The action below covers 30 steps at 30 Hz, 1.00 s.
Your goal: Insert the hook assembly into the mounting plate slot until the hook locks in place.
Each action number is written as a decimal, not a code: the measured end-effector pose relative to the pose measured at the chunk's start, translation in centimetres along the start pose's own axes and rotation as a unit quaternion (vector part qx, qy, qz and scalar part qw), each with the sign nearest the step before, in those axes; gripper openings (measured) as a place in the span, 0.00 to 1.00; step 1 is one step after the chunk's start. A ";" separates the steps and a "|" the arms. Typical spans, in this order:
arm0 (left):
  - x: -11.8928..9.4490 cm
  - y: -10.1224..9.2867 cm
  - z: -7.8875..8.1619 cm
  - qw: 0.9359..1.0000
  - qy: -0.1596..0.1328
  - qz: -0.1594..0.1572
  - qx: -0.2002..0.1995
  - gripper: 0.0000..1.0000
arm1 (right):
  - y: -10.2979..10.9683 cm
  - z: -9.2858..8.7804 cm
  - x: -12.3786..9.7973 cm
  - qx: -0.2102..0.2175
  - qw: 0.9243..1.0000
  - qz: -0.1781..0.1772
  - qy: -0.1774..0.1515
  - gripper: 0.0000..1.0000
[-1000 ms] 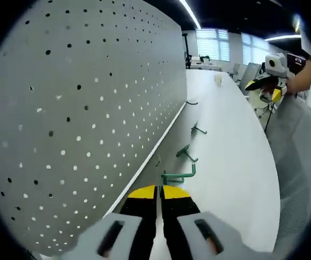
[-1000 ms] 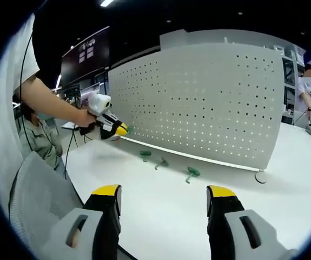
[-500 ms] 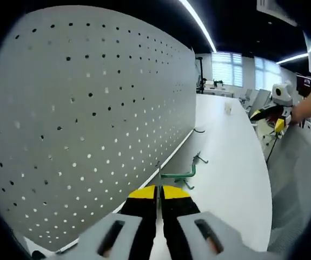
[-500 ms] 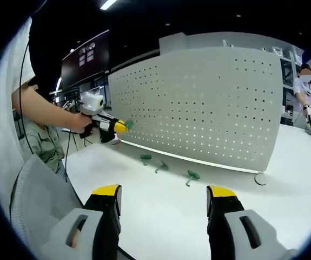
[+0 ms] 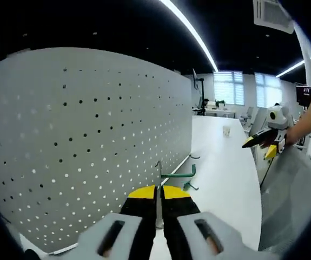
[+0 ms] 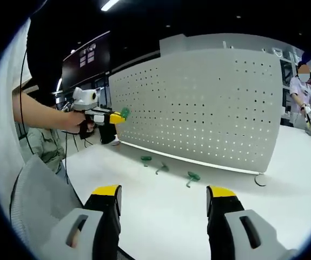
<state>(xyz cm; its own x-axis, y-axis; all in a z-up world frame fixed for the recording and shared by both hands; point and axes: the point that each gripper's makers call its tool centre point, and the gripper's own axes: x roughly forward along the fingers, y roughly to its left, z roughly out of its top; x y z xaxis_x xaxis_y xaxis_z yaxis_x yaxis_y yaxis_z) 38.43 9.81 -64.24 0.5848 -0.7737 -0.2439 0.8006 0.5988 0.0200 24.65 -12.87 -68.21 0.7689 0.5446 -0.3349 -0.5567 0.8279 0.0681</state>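
The green hook (image 5: 178,174) is pinched between the yellow-tipped fingers (image 5: 144,193) of the left gripper (image 5: 157,196), held up in the air just in front of the grey perforated mounting plate (image 5: 90,135). In the left gripper view it looks like a thin green wire piece with a straight bar running across and a short upturned end on the right, plus a pale upright pin at its left end near the plate's face; whether it touches the plate I cannot tell. From the right gripper view the same hook (image 6: 125,112) is a small green blob at the tip of the left gripper (image 6: 114,117), raised beside the plate's (image 6: 209,103) left edge, with a person's hand (image 6: 71,120) around the tool.

That view also takes in three more green hooks (image 6: 192,175) lying on the white worktop (image 6: 160,200) along the foot of the plate, and another person standing at the far right. The right gripper (image 6: 163,195) hangs low over the worktop, its fingers (image 6: 107,190) spread wide with nothing between them. In the left gripper view the right gripper (image 5: 264,145) shows across the worktop (image 5: 225,173).

A dark screen behind the plate carries writing too small to read.
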 end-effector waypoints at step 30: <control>-2.6 -2.0 3.8 0.996 -0.071 0.044 -0.020 0.02 | 0.0 0.1 -0.4 0.000 1.000 -0.002 -0.009 0.61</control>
<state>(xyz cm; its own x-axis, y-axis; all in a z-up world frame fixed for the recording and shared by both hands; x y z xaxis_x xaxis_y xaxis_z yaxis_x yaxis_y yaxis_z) 35.76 9.87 -59.95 0.6672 -0.7377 -0.1031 0.7414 0.6710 -0.0039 24.40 -13.08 -68.02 0.7771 0.5433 -0.3178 -0.5534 0.8303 0.0663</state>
